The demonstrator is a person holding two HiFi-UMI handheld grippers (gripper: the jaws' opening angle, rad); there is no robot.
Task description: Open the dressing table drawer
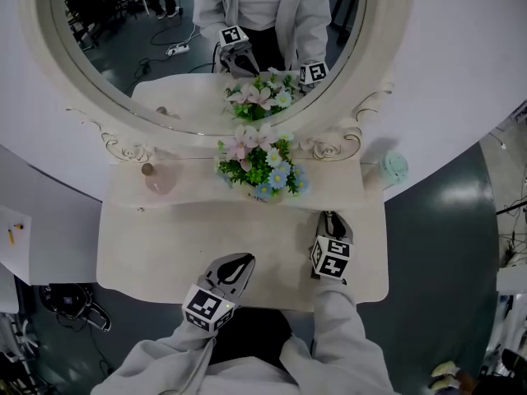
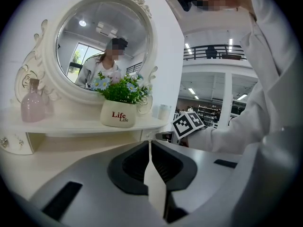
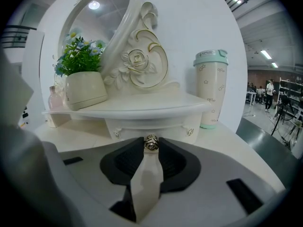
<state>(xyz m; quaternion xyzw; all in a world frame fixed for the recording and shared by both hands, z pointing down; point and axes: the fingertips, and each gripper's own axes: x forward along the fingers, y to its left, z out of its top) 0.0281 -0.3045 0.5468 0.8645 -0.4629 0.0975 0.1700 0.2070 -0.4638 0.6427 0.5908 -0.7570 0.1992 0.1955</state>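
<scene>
Right of the flower pot (image 1: pixel 262 167), under the raised shelf (image 3: pixel 142 105), the small drawer (image 3: pixel 137 126) sits closed, my right gripper's (image 3: pixel 151 144) jaws pinched narrow on its metal knob (image 3: pixel 151 142). Further right a mint cup (image 3: pixel 210 86) stands clear; left of the pot, a pink bottle (image 1: pixel 158 179). My left gripper (image 1: pixel 240 262) hovers before the pot over the counter (image 1: pixel 148 253), tilted slightly down, jaws closed on nothing.

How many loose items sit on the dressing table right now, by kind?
Flower pot: 1
Pink bottle: 1
Lidded cup: 1
Total: 3
</scene>
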